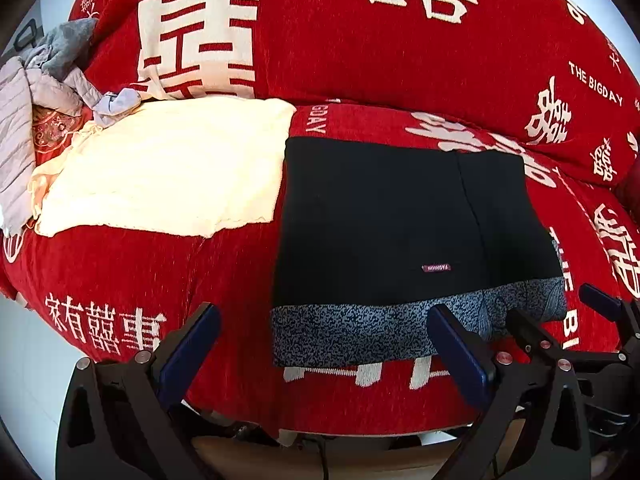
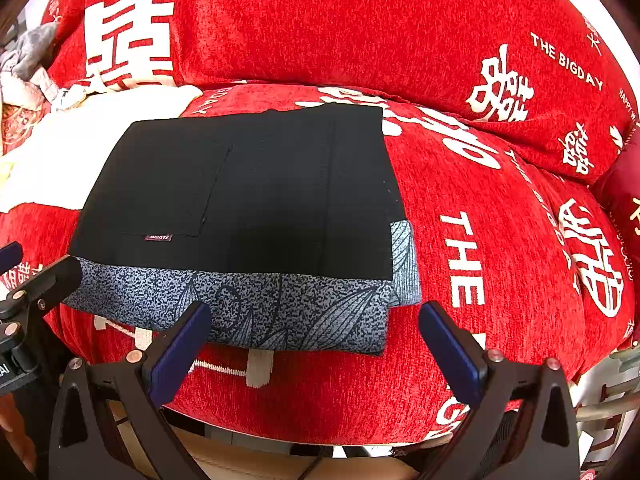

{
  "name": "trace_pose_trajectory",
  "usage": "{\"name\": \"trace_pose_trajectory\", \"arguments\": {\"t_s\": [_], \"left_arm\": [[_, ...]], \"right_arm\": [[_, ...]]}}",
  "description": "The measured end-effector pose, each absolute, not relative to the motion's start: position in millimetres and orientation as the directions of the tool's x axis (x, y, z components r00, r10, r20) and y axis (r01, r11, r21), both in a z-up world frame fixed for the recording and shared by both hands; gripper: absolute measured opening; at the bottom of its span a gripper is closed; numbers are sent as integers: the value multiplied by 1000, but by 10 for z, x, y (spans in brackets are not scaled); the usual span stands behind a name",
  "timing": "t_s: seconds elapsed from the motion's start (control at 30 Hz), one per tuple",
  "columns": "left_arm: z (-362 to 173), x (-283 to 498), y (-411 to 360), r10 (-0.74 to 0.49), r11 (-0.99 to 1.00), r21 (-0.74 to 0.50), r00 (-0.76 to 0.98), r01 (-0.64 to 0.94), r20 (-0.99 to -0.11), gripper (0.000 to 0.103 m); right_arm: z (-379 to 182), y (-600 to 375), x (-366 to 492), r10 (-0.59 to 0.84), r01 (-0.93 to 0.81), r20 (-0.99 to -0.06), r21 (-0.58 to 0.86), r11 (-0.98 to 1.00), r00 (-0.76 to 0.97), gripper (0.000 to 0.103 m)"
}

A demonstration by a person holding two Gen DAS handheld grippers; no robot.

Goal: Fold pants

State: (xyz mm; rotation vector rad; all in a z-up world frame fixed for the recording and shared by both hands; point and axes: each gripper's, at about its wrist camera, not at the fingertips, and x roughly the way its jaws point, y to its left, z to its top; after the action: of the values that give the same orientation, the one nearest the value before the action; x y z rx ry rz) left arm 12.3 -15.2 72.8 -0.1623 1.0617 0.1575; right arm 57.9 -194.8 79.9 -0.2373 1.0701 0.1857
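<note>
The black pants (image 1: 384, 220) (image 2: 248, 188) lie folded into a flat rectangle on the red sofa seat (image 1: 168, 272) (image 2: 460, 208), with a grey-blue patterned band (image 1: 360, 332) (image 2: 260, 304) along the near edge and a small label (image 1: 436, 268) (image 2: 158, 237). My left gripper (image 1: 324, 320) is open just short of the band's near edge, holding nothing. My right gripper (image 2: 314, 318) is open too, in front of the band's right corner, nothing between its fingers. The right gripper's fingers (image 1: 600, 302) show at the right of the left wrist view.
A cream blanket (image 1: 168, 168) (image 2: 60, 152) lies on the seat left of the pants. Grey clothing (image 1: 48, 72) (image 2: 28, 60) is heaped at the far left. Red back cushions (image 1: 360, 40) (image 2: 320, 28) with white characters rise behind. The sofa's front edge and floor lie below.
</note>
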Motion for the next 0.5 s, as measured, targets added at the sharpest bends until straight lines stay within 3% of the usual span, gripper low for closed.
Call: {"name": "trace_pose_trajectory", "arguments": {"t_s": [0.5], "left_arm": [[742,123,-168,56,980,-44,483,-193,-874,103]], "right_arm": [[799,-1942,575,36,-264,-883,-101,959,468,103]]}}
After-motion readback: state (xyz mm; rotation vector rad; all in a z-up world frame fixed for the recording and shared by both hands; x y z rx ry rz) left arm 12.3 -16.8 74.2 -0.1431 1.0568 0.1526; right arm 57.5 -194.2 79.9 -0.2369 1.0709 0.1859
